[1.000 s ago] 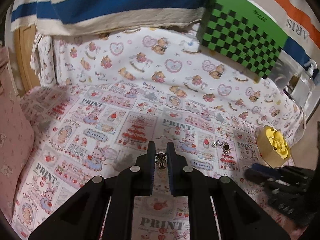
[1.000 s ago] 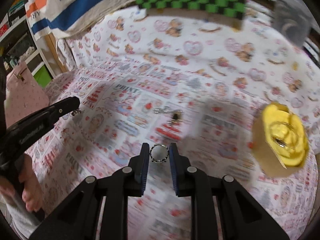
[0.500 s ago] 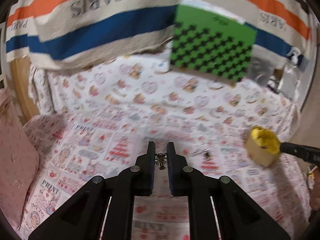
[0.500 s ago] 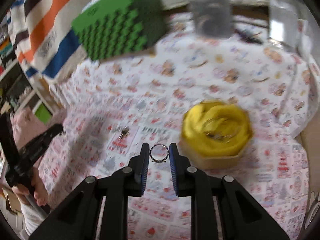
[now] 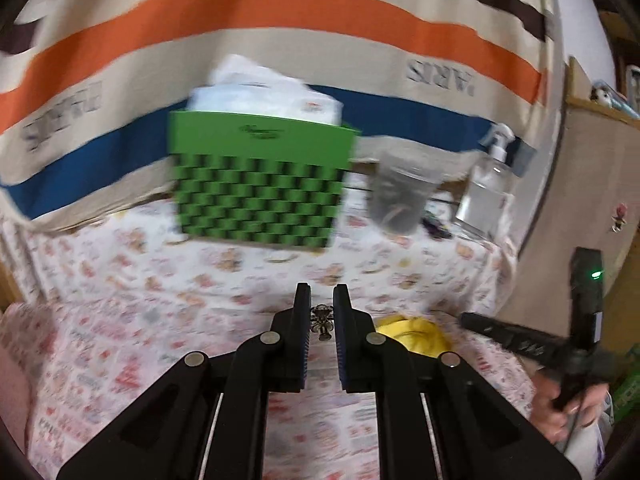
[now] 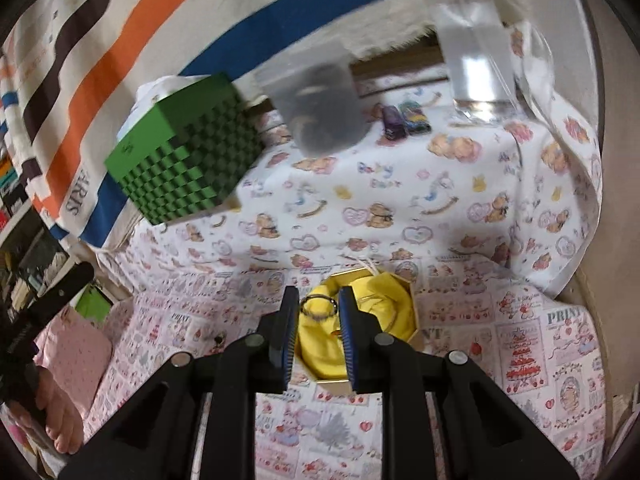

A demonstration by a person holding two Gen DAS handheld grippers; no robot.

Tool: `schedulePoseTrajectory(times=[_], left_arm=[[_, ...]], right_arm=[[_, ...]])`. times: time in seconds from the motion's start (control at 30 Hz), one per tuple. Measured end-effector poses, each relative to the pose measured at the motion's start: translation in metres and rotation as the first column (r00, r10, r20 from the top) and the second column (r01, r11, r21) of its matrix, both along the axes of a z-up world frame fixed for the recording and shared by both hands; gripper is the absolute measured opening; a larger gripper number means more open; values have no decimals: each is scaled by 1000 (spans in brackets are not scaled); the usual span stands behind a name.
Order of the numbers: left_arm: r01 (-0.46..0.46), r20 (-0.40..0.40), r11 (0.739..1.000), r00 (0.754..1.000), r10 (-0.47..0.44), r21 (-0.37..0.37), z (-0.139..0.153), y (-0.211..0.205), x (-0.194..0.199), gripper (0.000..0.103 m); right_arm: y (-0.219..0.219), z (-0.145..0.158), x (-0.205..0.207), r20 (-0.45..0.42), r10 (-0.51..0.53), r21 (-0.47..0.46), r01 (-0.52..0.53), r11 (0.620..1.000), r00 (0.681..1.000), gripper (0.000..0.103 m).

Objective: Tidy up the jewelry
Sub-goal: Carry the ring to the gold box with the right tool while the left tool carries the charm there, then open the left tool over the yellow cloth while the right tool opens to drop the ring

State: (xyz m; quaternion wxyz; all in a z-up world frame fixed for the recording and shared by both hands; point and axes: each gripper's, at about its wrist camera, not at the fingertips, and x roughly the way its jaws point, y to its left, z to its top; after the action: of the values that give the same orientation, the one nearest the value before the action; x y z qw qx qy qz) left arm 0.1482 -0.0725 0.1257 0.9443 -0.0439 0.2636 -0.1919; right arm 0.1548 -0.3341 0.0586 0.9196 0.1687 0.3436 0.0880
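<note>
- One tabletop point(image 6: 460, 208) under pink-and-white printed cloth.
- One green checkered box point(image 6: 188, 152), stuffed with white paper, at the back.
- One gold-rimmed box lined with yellow cloth point(image 6: 384, 312) in front.
- Two hand-held grippers: the right hand-held gripper point(image 6: 319, 307) pinches one thin metal ring point(image 6: 319, 307) above the yellow lining; the left hand-held gripper point(image 5: 322, 312) clamps one small ornate bronze charm point(image 5: 322, 320).

Left wrist view looks level toward the green box point(image 5: 260, 184) at 12 o'clock; right wrist view tilts down, close over the yellow box point(image 6: 384, 312); both share these.
</note>
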Motion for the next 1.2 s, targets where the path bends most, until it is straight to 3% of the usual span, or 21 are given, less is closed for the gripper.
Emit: schedulePoseTrajectory(times=[0.2,0.47,0.77,0.83,0.87,0.9,1.03,1.13,1.2], left_arm=[[74,-40,997,997,-73,23,-9,-51,27,10],[182,-196,983,964,-179,-4,-48,-110,60,10],[209,-249,978,948,-197,20,-74,-131,66,10],[205,-249,978,949,-192,27,-74,-131,66,19],[203,-246,979,950,-190,28,-73,-130,66,34],[196,-234,980,955,-183,29,-71,-128,65,41],[176,-188,982,969,-160,69,-62,-117,56,43],[149,-137,984,981,-135,99,-55,-102,43,50],[127,-105,985,988,-115,119,-51,-89,35,60]], right_arm=[[-19,-25,8,-59,-30,34,32,999,998,19],[-32,-34,11,-78,-50,60,55,997,996,19],[-44,-36,12,-93,-92,71,99,993,991,19],[-44,-36,12,-91,-86,76,93,993,992,19],[-44,-35,11,-88,-85,74,91,993,993,19],[-43,-35,10,-83,-84,67,90,994,993,19],[-40,-33,8,-70,-81,54,85,995,994,19],[-38,-31,5,-57,-81,44,83,996,995,19],[-37,-30,4,-51,-79,42,81,996,996,20]])
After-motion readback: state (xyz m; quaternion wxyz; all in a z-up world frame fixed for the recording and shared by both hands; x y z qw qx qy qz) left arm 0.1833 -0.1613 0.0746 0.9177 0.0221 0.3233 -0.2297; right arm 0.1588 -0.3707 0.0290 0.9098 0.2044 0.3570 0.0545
